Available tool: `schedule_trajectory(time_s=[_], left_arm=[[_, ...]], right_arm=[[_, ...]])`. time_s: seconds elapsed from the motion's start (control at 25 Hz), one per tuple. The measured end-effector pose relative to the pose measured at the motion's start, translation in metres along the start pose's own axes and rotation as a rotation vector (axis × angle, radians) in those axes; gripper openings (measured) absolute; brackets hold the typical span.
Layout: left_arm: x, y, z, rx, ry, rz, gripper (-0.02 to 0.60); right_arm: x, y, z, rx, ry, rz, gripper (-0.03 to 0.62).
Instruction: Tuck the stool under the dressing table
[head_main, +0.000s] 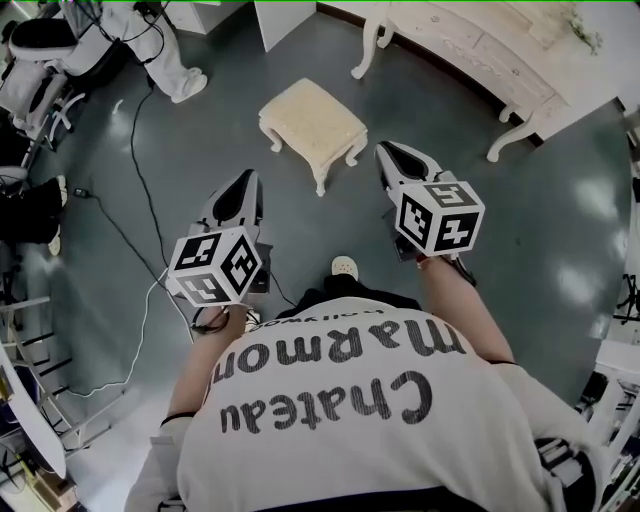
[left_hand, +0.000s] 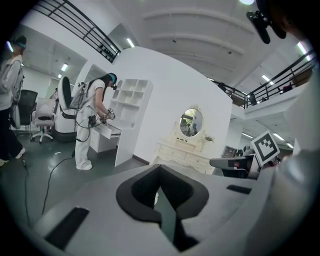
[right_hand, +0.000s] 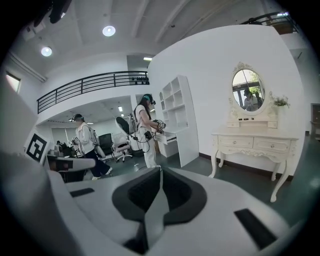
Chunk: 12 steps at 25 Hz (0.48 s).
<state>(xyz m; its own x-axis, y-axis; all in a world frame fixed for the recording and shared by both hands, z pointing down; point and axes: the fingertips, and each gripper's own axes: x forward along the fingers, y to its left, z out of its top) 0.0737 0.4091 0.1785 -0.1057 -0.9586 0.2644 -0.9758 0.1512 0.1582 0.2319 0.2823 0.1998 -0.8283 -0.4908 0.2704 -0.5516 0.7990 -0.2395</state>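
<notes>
Tongs, two: left tongs (head_main: 247, 178) and right tongs (head_main: 386, 150), both closed together on nothing, side by side above the floor. Shoe (head_main: 344, 268), one, below and between them. Cable (head_main: 140, 170), one, trailing on the floor at left. Stool (head_main: 312, 120), one, cream, on the floor just beyond the tips. Dressing table (head_main: 480, 50), one, farther right, apart from the stool. Person (head_main: 170, 55), one, standing far left.

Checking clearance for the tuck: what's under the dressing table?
Right gripper view shows only bare floor between the dressing table legs. The stool stands apart, out front. In the head view the tabletop covers that space.
</notes>
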Motion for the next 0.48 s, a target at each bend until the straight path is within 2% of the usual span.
schedule_trajectory(time_s=[0.24, 0.48], left_arm=[[0.031, 0.001, 0.007, -0.023, -0.009, 0.027, 0.021], [0.058, -0.001, 0.014, -0.026, -0.018, 0.051, 0.021]], right_arm=[[0.029, -0.014, 0.013, -0.033, 0.031, 0.071, 0.034], [0.052, -0.035, 0.023, -0.041, 0.038, 0.103, 0.034]])
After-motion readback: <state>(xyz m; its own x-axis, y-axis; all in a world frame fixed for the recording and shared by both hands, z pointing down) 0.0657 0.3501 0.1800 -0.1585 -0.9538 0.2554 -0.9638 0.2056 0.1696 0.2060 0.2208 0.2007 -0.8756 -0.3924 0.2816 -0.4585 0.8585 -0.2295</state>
